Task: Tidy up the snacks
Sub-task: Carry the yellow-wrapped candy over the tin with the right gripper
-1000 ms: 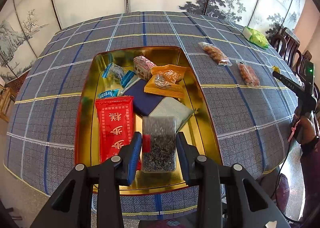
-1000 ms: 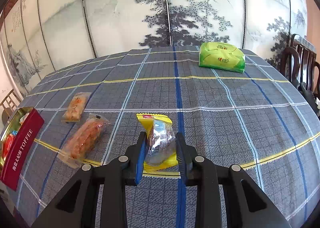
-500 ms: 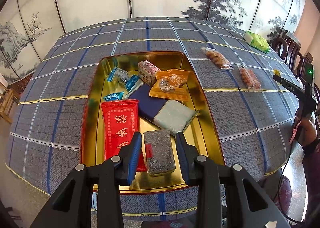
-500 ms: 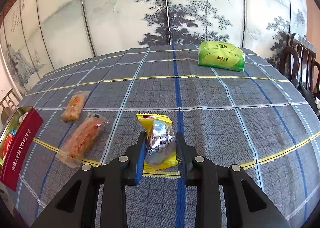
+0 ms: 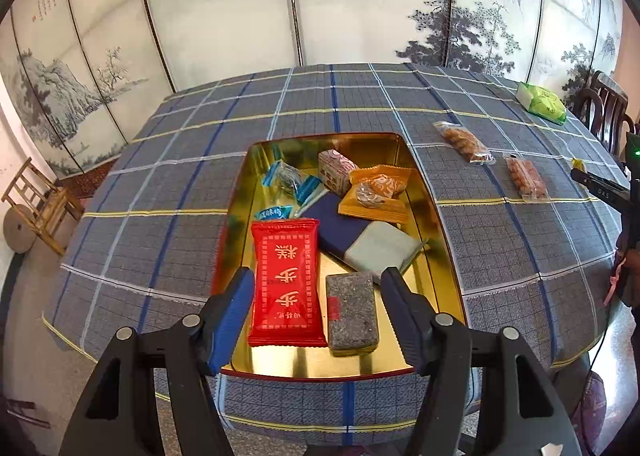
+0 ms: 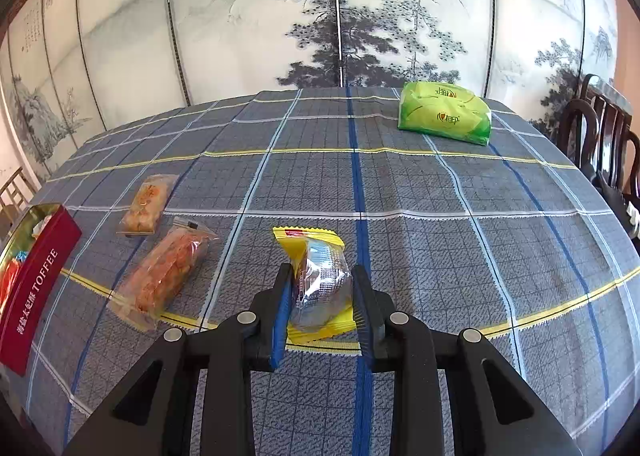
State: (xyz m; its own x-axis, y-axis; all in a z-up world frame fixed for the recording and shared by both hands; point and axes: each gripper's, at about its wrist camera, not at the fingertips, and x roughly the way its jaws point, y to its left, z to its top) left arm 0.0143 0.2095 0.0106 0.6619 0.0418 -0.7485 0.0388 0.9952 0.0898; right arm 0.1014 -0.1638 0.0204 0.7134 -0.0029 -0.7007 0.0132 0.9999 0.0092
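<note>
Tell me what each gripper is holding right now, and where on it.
The right gripper pinches the yellow snack packet across the sides of its clear middle. The left gripper holds nothing: its jaws are opening, clear of the grey snack bar lying in the tin.

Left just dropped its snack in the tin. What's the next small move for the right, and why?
Probably lift the right gripper: its jaws are shut on the yellow-wrapped snack, which seems still on the tablecloth, and the tin lies off to its left.

Left gripper (image 5: 318, 308) jaws opening; grey speckled bar (image 5: 351, 312) released, now lying flat in tin (image 5: 236, 224).
</note>
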